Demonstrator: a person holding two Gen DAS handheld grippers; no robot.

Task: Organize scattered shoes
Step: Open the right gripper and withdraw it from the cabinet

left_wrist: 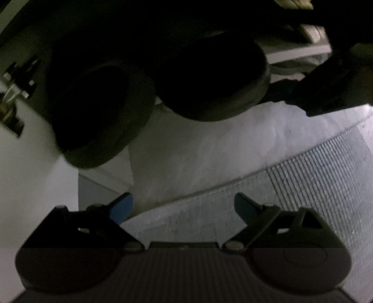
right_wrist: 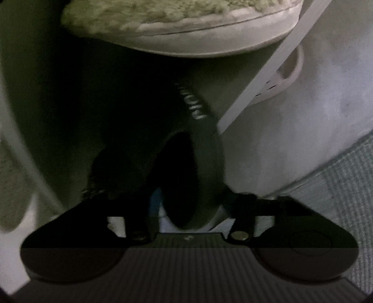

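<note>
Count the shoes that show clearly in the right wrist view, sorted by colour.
Black shoe: 1
Cream fluffy shoe: 1
White shoe behind the rail: 1
Total: 3
A blurred pale shape at the left edge is not counted.

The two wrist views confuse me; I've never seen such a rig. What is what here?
A person holds a two-finger tool in each hand, each with a camera looking along its fingers. The left view shows the left tool open and empty, facing two dark shoes side by side on a pale surface, near a ribbed mat. The right view shows the right tool with a dark shoe between its fingers; whether it grips is too dim to tell. A fluffy pale slipper lies beyond.
</note>
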